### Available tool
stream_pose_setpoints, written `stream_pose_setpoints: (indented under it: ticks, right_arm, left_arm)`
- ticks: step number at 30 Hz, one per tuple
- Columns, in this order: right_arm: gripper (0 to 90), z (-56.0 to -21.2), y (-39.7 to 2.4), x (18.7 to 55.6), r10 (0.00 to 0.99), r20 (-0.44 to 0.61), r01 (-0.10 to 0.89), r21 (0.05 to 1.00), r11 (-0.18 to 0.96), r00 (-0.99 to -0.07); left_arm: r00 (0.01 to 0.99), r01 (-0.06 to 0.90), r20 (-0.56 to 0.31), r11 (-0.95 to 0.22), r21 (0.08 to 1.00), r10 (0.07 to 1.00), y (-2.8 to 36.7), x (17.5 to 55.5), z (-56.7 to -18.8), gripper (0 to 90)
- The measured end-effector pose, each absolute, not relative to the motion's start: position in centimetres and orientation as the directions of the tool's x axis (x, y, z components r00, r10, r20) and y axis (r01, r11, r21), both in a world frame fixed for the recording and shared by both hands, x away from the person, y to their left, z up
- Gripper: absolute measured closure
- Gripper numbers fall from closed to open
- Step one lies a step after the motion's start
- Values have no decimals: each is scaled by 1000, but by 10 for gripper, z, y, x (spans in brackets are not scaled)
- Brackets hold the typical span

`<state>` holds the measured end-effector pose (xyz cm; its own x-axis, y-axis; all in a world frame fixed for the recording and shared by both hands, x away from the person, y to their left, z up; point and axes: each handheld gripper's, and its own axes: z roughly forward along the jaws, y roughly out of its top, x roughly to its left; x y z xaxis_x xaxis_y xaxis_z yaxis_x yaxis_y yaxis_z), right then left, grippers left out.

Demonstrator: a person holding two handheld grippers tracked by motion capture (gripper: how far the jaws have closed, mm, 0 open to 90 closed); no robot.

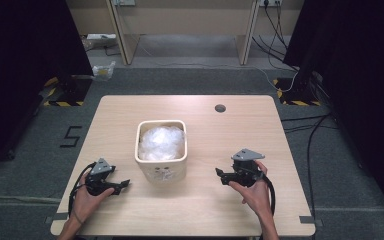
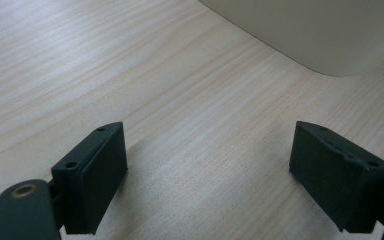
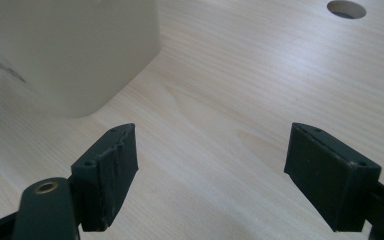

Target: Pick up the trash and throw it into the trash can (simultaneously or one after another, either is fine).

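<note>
Left gripper (image 1: 123, 184): jaws wide apart, nothing btwn them; held in the person's left hand (image 1: 87, 197), low over the table (image 1: 200, 210), jaws pointing toward the bin.
Left gripper, own view (image 2: 207, 172): both black pads spread far apart, bare wood btwn them; bin wall (image 2: 320, 35) ahead at upper right, near but not touching.
Right gripper (image 1: 221, 176): jaws wide apart too, empty; held in the right hand (image 1: 255, 192), jaws pointing left toward the bin, clear gap of table btwn.
Right gripper, own view (image 3: 210, 172): pads far apart w/ only wood btwn; bin wall (image 3: 75, 50) at upper left, not touching.
Bin (image 1: 161, 162): cream, squarish w/ rounded corners, upright, near table centre, slightly toward the person's side; sits btwn the two grippers, closer to the left one.
Bin contents: crumpled clear plastic (image 1: 161, 142) filling it to about rim level.
Table: light wood, rounded corners; round cable hole (image 1: 220, 108) at far right side, well apart from the bin, also seen in right gripper view (image 3: 346, 9).
Cables: one trails from each gripper back along the forearm.
Floor: grey carpet, black number marking (image 1: 71, 136) left of the table.
</note>
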<state>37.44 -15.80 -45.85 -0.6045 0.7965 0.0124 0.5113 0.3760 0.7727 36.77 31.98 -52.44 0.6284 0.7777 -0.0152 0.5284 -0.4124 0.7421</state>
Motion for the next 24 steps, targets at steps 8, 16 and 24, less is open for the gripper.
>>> stream_pose_setpoints:
  ticks: [8,16,24]
  right_arm:
    - [210,-468,-156,369,794,18,519,765,380,-607]
    - [208,-476,-155,361,798,24,533,756,380,-602]
    - [200,-482,-157,354,802,29,544,750,378,-597]
  left_arm:
    - [628,528,-15,-412,742,778,320,368,-524,144]
    - [628,529,-15,-413,742,778,320,368,-524,144]
    - [628,529,-15,-413,742,778,320,368,-524,144]
